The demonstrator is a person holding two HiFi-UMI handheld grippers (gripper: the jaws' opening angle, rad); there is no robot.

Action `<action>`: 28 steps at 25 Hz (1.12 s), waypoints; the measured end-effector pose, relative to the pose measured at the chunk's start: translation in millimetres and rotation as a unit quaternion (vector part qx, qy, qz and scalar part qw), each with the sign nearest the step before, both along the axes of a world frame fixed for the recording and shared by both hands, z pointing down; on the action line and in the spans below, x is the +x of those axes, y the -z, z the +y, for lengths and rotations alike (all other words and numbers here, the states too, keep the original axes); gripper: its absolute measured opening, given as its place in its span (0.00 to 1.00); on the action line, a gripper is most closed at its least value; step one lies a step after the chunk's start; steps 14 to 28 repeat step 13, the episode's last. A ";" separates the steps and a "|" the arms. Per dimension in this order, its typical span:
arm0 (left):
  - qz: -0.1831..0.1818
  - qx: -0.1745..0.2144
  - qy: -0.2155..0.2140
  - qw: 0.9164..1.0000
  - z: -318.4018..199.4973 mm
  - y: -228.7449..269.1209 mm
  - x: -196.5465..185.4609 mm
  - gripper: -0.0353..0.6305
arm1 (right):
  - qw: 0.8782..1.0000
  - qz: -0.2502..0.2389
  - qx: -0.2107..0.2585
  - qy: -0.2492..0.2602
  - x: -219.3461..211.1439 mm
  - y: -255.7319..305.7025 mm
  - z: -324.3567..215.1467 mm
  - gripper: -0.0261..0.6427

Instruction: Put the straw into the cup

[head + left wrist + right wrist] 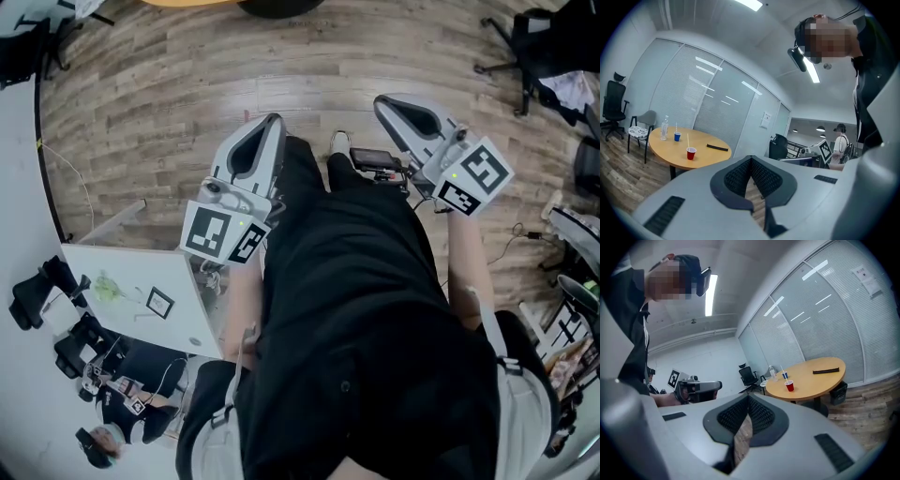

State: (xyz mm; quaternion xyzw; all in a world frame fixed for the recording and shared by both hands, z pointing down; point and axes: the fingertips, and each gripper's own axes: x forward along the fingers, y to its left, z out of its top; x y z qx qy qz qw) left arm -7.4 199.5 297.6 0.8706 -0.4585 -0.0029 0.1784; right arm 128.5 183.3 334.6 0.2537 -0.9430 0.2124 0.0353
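Left gripper (750, 158) and right gripper (749, 397) fingers together, empty, we stand well apart from the round wooden worktop (708, 157) whose red plastic cup (691, 153) seemingly holds a thin white straw (687, 139); approaching comes next.

Round wooden table (712, 157), window blinds (708, 101), wood-plank floor (169, 103).

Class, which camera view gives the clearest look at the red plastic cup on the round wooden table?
The left gripper view: the red plastic cup looks largest there, unobstructed on the round wooden table, with a thin straw standing in it. The right gripper view shows it smaller. The head view does not show it.
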 end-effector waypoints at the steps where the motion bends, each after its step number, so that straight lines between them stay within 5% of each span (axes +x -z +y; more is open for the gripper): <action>1: 0.000 -0.001 0.000 1.000 0.3 -0.7 0.0 0.07 | 1.000 0.000 -0.001 0.000 0.4 -0.6 0.1 0.07; 28: 0.002 -0.006 0.009 1.000 -6.4 -4.6 -6.5 0.07 | 1.000 0.009 0.003 0.014 -4.4 -2.1 -1.8 0.06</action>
